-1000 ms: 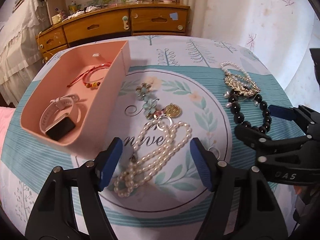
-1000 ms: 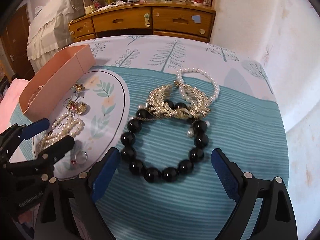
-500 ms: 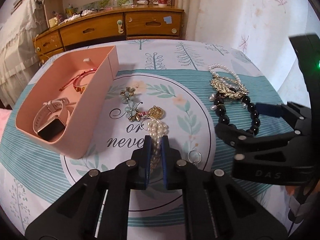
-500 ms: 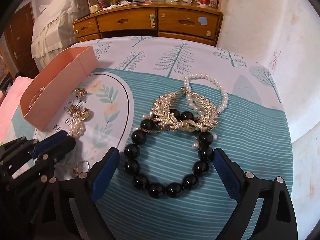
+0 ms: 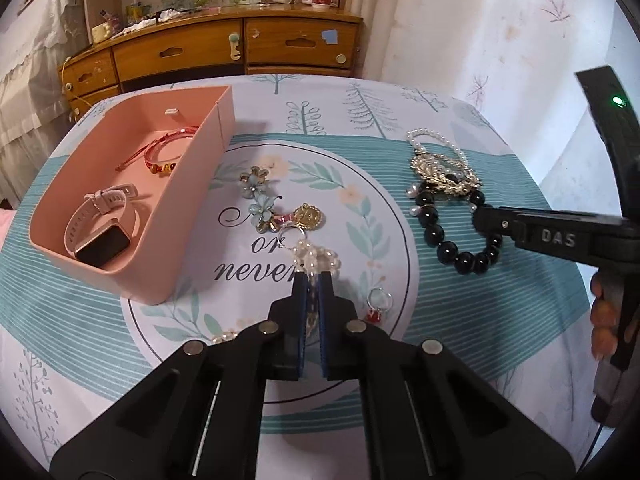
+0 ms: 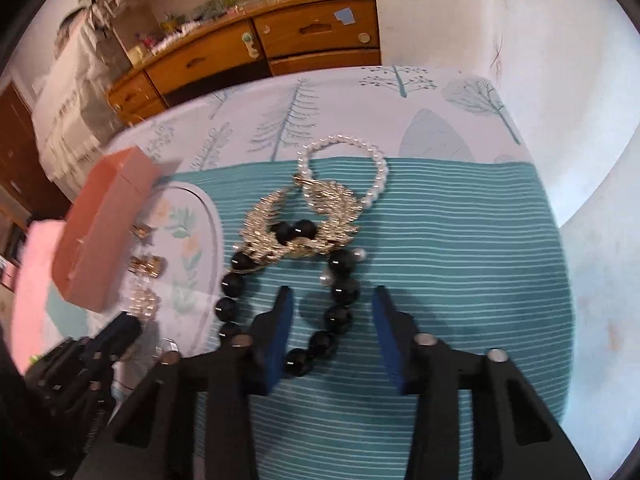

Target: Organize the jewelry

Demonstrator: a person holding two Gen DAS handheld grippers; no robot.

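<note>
My left gripper (image 5: 313, 280) is shut on the pearl necklace (image 5: 316, 257), which bunches just beyond its tips on the round printed mat. The pink box (image 5: 192, 184) stands to its left and holds a white smartwatch (image 5: 100, 220) and a red cord bracelet (image 5: 168, 152). My right gripper (image 6: 332, 300) is open, with the right side of the black bead bracelet (image 6: 340, 296) between its fingers. A gold leaf piece (image 6: 304, 220) and a small pearl bracelet (image 6: 376, 176) lie tangled just beyond it.
Blue flower pieces (image 5: 258, 196), a gold pendant (image 5: 308, 216) and a small ring with a red charm (image 5: 378, 304) lie on the mat. The round table's edge curves close on the right. A wooden dresser (image 5: 224, 52) stands behind the table.
My left gripper closed on the pearl necklace and drew it back. My right gripper moved forward over the black bead bracelet and narrowed its opening around the beads.
</note>
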